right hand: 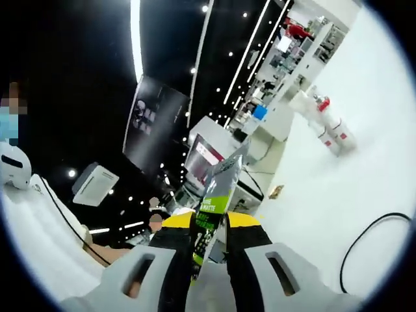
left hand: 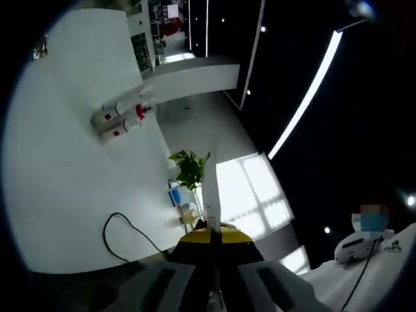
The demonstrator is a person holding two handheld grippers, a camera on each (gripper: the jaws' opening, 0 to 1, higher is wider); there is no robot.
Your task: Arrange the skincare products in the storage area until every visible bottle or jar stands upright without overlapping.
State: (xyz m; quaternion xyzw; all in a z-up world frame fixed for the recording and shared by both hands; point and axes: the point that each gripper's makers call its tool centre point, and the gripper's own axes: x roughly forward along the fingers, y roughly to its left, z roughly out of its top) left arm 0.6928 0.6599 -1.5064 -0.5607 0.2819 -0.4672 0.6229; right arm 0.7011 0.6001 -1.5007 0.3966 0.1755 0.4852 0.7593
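A broad white tabletop (left hand: 71, 195) carried two white, red-capped bottles (left hand: 120, 114) lying side by side. My right claw (right hand: 209, 250) and left claw (left hand: 213, 260) both pinched one flat silver-green tube (right hand: 218, 201); I judged I should lower it cap-down, well apart from them

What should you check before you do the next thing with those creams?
1. Left gripper holding something: ok, shut on a thin white tube.
2. Right gripper holding something: ok, shut on a silver and green tube.
3. Bottles with red caps upright on the white table: not ok, they lie on their sides.
4. Bottles apart: not ok, they lie pressed together.
5. Black cable clear of the bottles: ok.
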